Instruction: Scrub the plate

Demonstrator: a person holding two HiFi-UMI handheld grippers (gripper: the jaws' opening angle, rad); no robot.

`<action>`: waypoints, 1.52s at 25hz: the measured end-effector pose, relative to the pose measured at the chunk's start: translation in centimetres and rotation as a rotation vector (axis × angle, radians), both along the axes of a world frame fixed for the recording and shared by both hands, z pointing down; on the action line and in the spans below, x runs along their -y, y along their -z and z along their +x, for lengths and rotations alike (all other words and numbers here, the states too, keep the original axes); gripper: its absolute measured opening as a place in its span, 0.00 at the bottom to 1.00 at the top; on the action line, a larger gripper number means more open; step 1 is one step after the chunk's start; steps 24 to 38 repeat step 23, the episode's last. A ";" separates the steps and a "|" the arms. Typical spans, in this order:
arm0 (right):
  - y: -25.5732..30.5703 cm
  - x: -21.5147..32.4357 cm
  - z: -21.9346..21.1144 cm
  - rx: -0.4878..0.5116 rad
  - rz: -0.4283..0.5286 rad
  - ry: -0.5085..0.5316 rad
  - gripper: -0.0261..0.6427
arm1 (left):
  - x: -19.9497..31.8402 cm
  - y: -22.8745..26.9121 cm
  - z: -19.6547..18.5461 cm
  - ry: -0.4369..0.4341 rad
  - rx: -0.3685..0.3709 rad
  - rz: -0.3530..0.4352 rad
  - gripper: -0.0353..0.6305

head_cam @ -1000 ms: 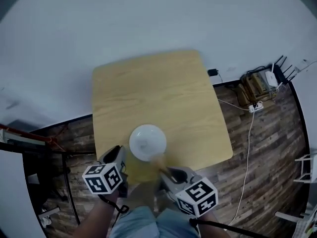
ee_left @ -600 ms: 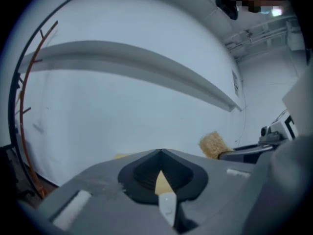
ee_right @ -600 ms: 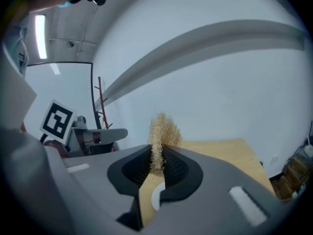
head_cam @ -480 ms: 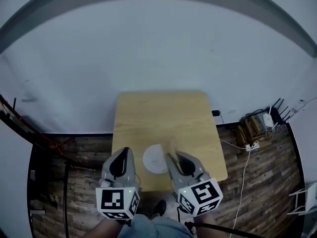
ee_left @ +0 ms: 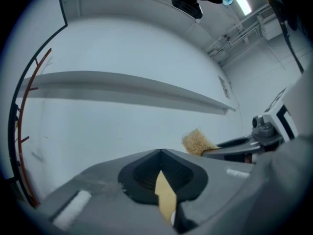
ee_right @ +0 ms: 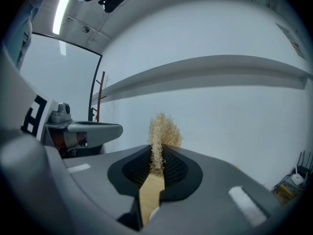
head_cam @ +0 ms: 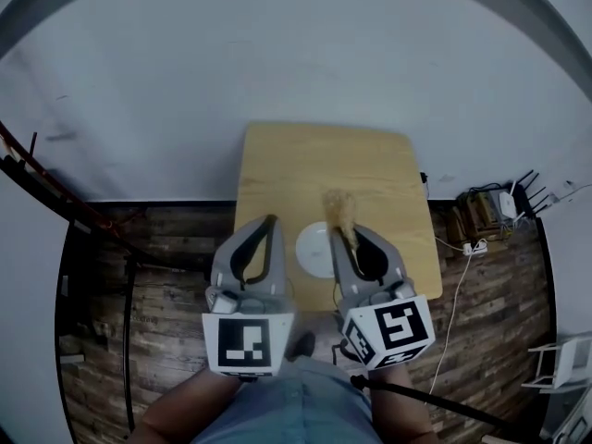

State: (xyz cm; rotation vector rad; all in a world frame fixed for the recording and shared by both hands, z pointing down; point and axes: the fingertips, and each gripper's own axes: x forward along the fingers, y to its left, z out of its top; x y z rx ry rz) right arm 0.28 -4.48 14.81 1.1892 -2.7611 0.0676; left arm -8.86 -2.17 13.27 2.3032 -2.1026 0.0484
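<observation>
A white plate (head_cam: 311, 251) lies on the near part of a wooden table (head_cam: 324, 165), far below both grippers and partly hidden by the right one. My right gripper (head_cam: 347, 234) is held high and is shut on a straw-coloured scrub pad (head_cam: 339, 209), whose tuft sticks out past the fingertips. In the right gripper view the pad (ee_right: 160, 131) is pinched between the jaws (ee_right: 157, 153). My left gripper (head_cam: 270, 218) is level beside it, shut with nothing in it. In the left gripper view its jaws (ee_left: 160, 152) meet, and the pad (ee_left: 197, 142) shows to the right.
A white wall fills the gripper views ahead. On the wooden floor right of the table lie a box, a router and cables (head_cam: 486, 209). A red-and-black rack (head_cam: 37, 178) stands at the left. The person's legs are under the grippers.
Both grippers have risen from the table's near edge towards the camera and now point level. The scrub pad went up with the right one. The table and plate look smaller and farther away.
</observation>
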 end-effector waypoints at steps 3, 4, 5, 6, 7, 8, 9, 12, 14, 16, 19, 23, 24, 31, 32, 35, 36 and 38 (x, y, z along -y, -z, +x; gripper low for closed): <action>0.4 0.0 -0.2 -0.011 0.022 -0.019 0.10 | -0.2 0.0 -0.5 -0.008 0.002 0.004 0.08; 0.6 0.1 -0.3 -0.008 0.025 -0.024 0.10 | -0.2 0.0 -0.7 -0.010 -0.001 0.006 0.08; 0.7 0.1 -0.3 -0.004 0.028 -0.027 0.10 | -0.3 0.1 -0.9 -0.011 -0.002 0.009 0.08; 0.8 0.1 -0.4 0.000 0.031 -0.031 0.10 | -0.3 0.3 -1.2 -0.012 0.000 0.013 0.08; 1.0 0.1 -0.4 0.002 0.036 -0.034 0.10 | -0.3 0.4 -1.4 -0.014 0.003 0.017 0.08; 1.1 0.0 -0.4 0.005 0.040 -0.037 0.10 | -0.3 0.5 -1.5 -0.017 0.004 0.021 0.08; 1.2 0.0 -0.4 0.006 0.045 -0.040 0.10 | -0.3 0.6 -1.6 -0.020 0.004 0.024 0.08; 1.5 -0.3 -0.4 0.010 0.058 -0.047 0.10 | -0.3 0.6 -1.6 -0.032 0.003 0.023 0.08; 1.5 -0.4 -0.4 0.009 0.062 -0.050 0.10 | -0.3 0.6 -1.8 -0.033 0.004 0.024 0.08; 1.4 -0.4 -0.5 0.007 0.062 -0.052 0.10 | -0.4 0.6 -1.9 -0.030 0.001 0.022 0.08; 1.4 -0.4 -0.4 0.005 0.062 -0.055 0.10 | -0.2 0.6 -1.8 -0.032 0.003 0.022 0.08; 1.3 -0.4 -0.4 0.003 0.060 -0.055 0.10 | -0.2 0.5 -1.7 -0.043 0.017 0.022 0.08; 1.3 -0.4 -0.4 0.003 0.060 -0.055 0.10 | -0.2 0.5 -1.7 -0.043 0.017 0.022 0.08; 1.3 -0.4 -0.4 0.003 0.060 -0.055 0.10 | -0.2 0.5 -1.7 -0.043 0.017 0.022 0.08; 1.3 -0.4 -0.4 0.003 0.060 -0.055 0.10 | -0.2 0.5 -1.7 -0.043 0.017 0.022 0.08; 1.3 -0.4 -0.4 0.003 0.060 -0.055 0.10 | -0.2 0.5 -1.7 -0.043 0.017 0.022 0.08; 1.3 -0.4 -0.4 0.003 0.060 -0.055 0.10 | -0.2 0.5 -1.7 -0.043 0.017 0.022 0.08; 1.3 -0.4 -0.4 0.003 0.060 -0.055 0.10 | -0.2 0.5 -1.7 -0.043 0.017 0.022 0.08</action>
